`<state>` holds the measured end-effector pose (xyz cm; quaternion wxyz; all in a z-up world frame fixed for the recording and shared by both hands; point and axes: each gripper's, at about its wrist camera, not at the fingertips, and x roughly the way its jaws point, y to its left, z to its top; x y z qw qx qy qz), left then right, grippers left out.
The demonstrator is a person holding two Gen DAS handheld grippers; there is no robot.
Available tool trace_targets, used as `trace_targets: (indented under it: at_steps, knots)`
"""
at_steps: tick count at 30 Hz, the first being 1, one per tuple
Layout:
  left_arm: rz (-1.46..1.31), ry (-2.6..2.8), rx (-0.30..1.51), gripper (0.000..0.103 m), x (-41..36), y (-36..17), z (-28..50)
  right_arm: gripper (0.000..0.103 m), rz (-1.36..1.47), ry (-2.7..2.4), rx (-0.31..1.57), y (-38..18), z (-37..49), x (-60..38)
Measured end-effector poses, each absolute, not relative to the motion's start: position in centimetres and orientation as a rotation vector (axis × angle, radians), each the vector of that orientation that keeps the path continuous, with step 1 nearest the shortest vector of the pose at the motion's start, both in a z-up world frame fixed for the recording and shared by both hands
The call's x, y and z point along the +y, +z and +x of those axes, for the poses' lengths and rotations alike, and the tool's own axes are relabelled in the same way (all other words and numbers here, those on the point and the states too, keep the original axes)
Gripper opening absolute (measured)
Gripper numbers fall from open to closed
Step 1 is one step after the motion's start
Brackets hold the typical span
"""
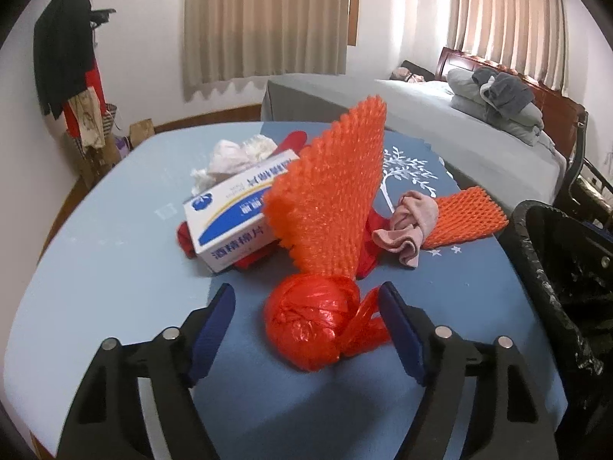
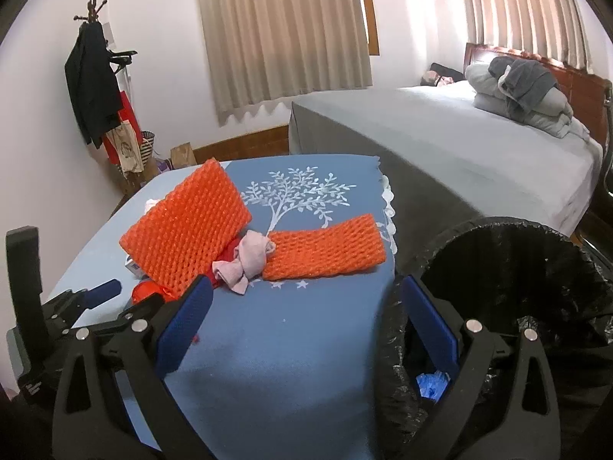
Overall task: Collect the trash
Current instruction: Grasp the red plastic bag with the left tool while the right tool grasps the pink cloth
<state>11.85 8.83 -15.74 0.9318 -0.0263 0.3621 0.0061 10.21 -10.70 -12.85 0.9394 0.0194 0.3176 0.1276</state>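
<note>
A knotted red plastic bag (image 1: 314,318) lies on the blue tablecloth (image 1: 115,268) between the blue pads of my left gripper (image 1: 306,291). The jaws stand wide; the left pad is clear of the bag and the right pad is beside its loop. Just behind the bag a large orange foam net (image 1: 329,199) stands up. A second orange net (image 2: 325,249) lies flat, with a pink cloth (image 2: 245,260) at its left end. My right gripper (image 2: 306,283) is open over bare cloth, its right finger above the rim of the black-lined bin (image 2: 517,268).
A white and blue box (image 1: 233,222) rests on something red, with crumpled tissues (image 1: 237,157) behind it. The bin holds something blue (image 2: 433,383). A grey bed (image 2: 459,145) lies beyond the table; a coat rack (image 2: 92,88) stands far left.
</note>
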Motion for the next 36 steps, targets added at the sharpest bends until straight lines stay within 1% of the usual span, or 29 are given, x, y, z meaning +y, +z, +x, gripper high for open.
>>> trace_targets:
  at_steps: [1,7,9,20,28,30,31,33,35,36]
  knots:
    - [-0.057,0.009,0.749,0.072,8.9,-15.9,12.0,0.096,0.039,0.26,0.651,-12.9,10.2,-10.7]
    - [-0.076,-0.032,0.795,0.041,8.7,-17.1,12.0,0.096,0.03,0.26,0.664,-13.3,10.5,-10.4]
    - [-0.087,-0.047,0.783,0.039,9.2,-16.8,11.5,0.096,0.025,0.262,0.666,-13.4,10.6,-10.2]
    - [-0.063,0.007,0.692,0.039,11.0,-13.2,8.8,0.096,0.009,0.292,0.655,-13.3,11.5,-8.3]
    - [-0.057,0.06,0.635,0.039,12.7,-11.7,9.6,0.095,-0.015,0.29,0.657,-14.2,14.2,-5.7]
    - [-0.065,0.067,0.625,0.039,13.0,-11.5,10.1,0.092,-0.011,0.289,0.668,-14.6,15.1,-5.3]
    - [-0.066,0.071,0.619,0.039,13.2,-11.4,10.2,0.088,-0.012,0.291,0.674,-14.8,15.5,-5.1]
    - [-0.069,0.078,0.607,0.039,13.5,-11.1,10.5,0.082,-0.021,0.297,0.693,-15.4,16.3,-4.4]
    - [-0.072,0.085,0.599,0.039,13.9,-11.0,10.8,0.081,-0.022,0.298,0.71,-15.9,17.1,-3.9]
    - [-0.075,0.09,0.595,0.039,14.1,-10.9,11.0,0.079,-0.023,0.298,0.72,-16.2,17.5,-3.6]
